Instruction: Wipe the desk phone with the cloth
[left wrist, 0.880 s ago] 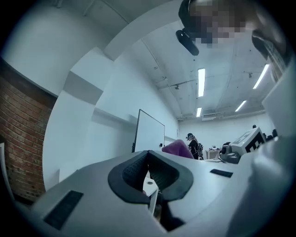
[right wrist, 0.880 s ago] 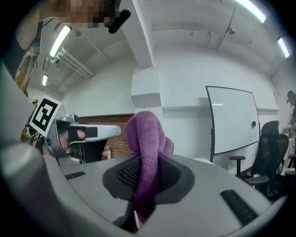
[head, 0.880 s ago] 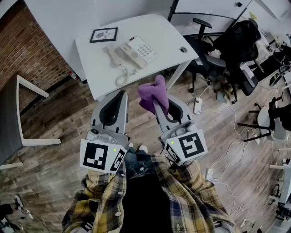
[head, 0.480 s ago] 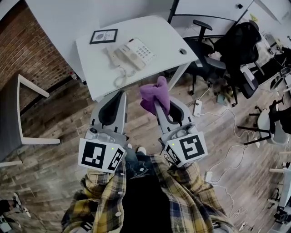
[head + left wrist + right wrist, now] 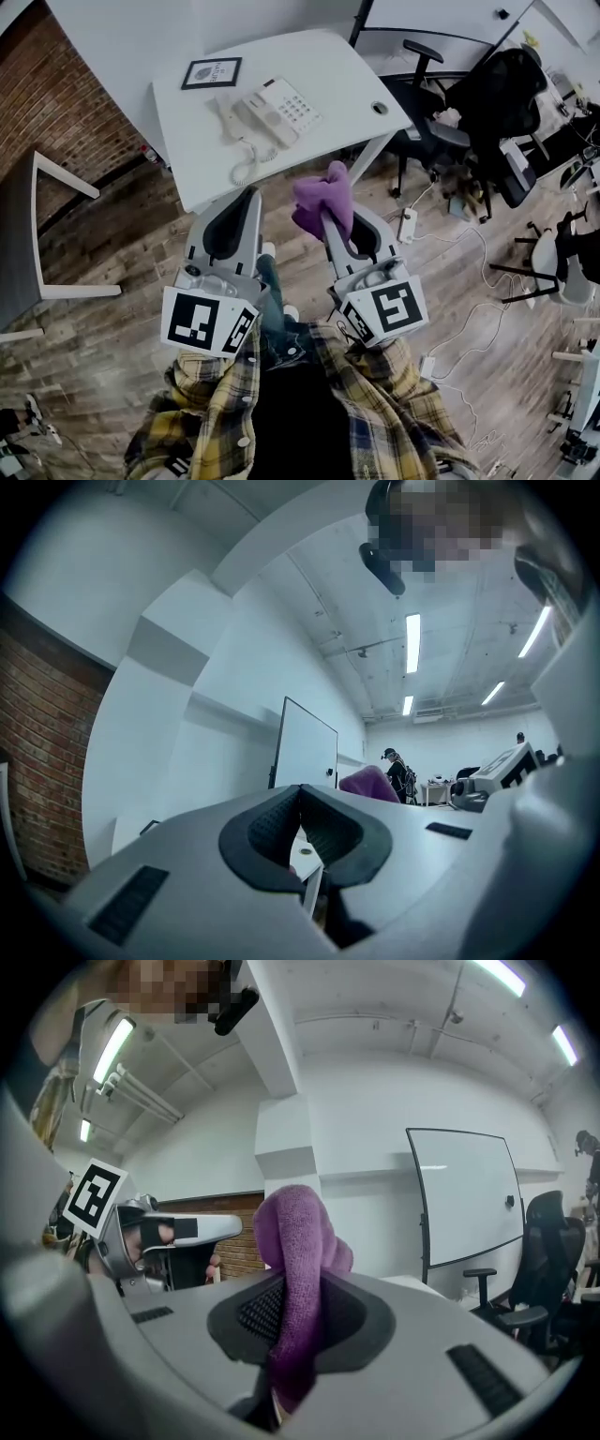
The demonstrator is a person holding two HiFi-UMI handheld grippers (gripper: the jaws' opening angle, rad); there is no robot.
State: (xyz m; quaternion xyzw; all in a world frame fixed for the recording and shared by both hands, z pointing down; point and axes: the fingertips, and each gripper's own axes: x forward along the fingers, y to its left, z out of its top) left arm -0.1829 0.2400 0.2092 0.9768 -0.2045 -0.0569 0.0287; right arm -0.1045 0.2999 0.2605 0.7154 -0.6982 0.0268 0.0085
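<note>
Head view: I held both grippers low over the wood floor (image 5: 112, 234), tips just short of the table's (image 5: 337, 66) near edge. The left gripper (image 5: 247, 195) was closed on nothing. The right gripper (image 5: 329, 217) clamped the purple cloth (image 5: 323, 192), which hid its tips. The desk phone (image 5: 274, 108) sat mid-table, well apart from the cloth.

Left gripper view: jaws together, phone not visible.

Right gripper view: cloth bunched between the jaws.

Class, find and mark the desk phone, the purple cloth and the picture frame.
desk phone (image 5: 292, 105): head view, on the keypad.
purple cloth (image 5: 323, 195): head view, on its bunched top.
picture frame (image 5: 211, 72): head view, on its middle.
</note>
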